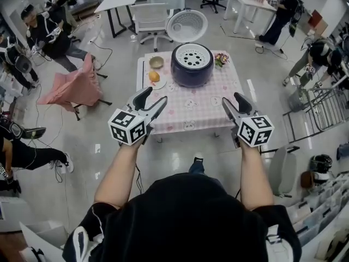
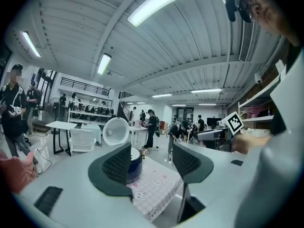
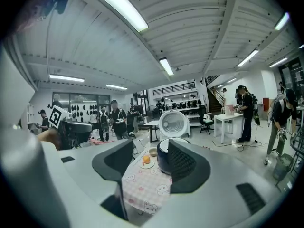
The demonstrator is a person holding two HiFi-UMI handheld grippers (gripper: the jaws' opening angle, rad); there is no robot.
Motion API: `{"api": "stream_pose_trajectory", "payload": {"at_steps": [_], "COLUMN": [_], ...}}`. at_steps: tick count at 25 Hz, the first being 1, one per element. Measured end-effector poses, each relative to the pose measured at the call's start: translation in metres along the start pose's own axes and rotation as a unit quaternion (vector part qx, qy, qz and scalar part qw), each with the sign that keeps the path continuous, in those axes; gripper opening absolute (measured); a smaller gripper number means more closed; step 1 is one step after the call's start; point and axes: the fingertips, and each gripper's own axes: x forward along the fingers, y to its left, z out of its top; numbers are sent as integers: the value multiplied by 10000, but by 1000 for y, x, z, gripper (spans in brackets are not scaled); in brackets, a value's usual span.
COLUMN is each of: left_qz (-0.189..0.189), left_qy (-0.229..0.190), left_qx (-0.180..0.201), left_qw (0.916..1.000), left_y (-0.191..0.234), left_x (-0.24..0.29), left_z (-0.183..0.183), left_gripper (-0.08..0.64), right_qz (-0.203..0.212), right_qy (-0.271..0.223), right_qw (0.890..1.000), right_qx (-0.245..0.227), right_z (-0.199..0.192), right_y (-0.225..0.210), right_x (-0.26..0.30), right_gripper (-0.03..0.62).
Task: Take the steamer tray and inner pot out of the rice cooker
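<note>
Left gripper (image 1: 155, 96): ribbed dark pads spread wide, empty, short of the table's pink checked cloth (image 1: 192, 111). On it sit a round orange (image 1: 154, 76) and the dark, rounded cooker (image 1: 192, 69), lid (image 1: 187, 25) up, perforated white tray (image 1: 192, 55) inside. Right gripper (image 1: 233, 99): likewise wide, empty.

Dark blue rice cooker (image 1: 192, 75), white steamer tray (image 1: 192, 55), pink checked tablecloth (image 1: 197, 109), orange fruit (image 1: 154, 76)

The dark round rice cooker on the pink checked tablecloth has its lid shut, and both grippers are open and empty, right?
Not shut: the head view shows the white round lid tipped open behind the dark round rice cooker, baring the white perforated steamer tray. The pink checked tablecloth and the open, empty left gripper and right gripper are right.
</note>
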Motion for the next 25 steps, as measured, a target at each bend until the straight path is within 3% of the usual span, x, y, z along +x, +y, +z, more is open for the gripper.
{"api": "stream_pose_trajectory", "payload": {"at_steps": [6,25], "left_qz": [152,886], "left_qy": [162,415], "left_qx": [15,-221], "left_qw": [9998,9950], "left_y": [16,82], "left_x": [36,163], "left_z": [-6,-4], "left_gripper": [278,278], "right_qz": [64,859], "right_qy": [118,432], "right_qw": [9999,9952], "right_qx": [30,-187], "right_z": [-1,35], "right_y": [-38,-153], "right_x": [31,163], "right_gripper": [242,244]}}
